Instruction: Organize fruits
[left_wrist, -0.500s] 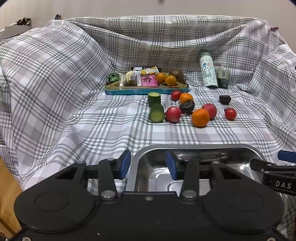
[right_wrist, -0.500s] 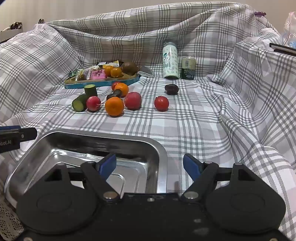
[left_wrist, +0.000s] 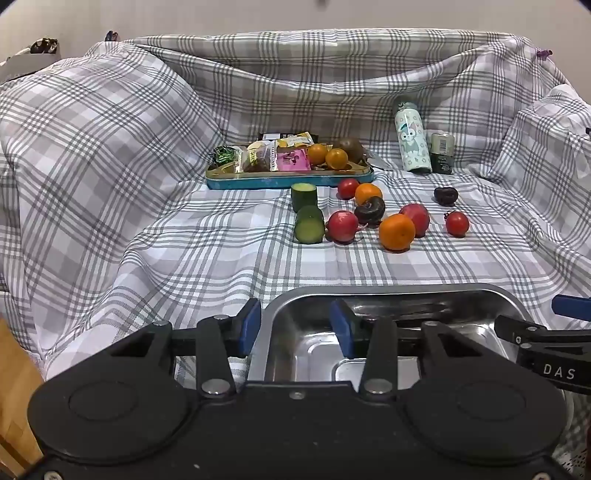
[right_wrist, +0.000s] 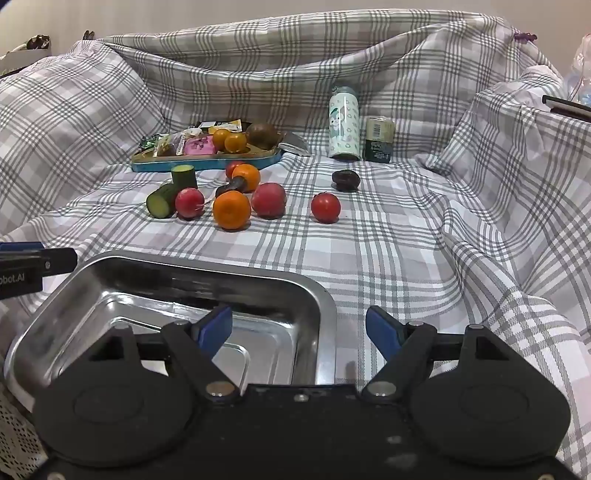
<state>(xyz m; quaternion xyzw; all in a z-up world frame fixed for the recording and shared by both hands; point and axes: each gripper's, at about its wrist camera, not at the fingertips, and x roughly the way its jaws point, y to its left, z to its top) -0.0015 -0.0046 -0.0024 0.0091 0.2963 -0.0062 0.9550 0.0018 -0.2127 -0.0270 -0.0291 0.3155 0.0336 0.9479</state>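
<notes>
Both claws, left claw (left_wrist: 295, 326) and right claw (right_wrist: 299, 330), hang released over the empty steel tray (right_wrist: 258, 275); next, reach for the nearest orange (right_wrist: 232, 209).

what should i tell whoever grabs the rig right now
Left gripper: jaws open, empty, straddling the left rim of the steel tray.
Right gripper: jaws open, empty, over the tray's right rim.
Tray holds no fruit that shows.
Loose on the checked cloth: near orange, tomato, dark plum, two cucumber pieces, more red fruit beside them.
Blue tin at the back holds snacks and two small oranges.
Done: nothing sorted yet. Left: probably move the loose fruit into the steel tray.
</notes>
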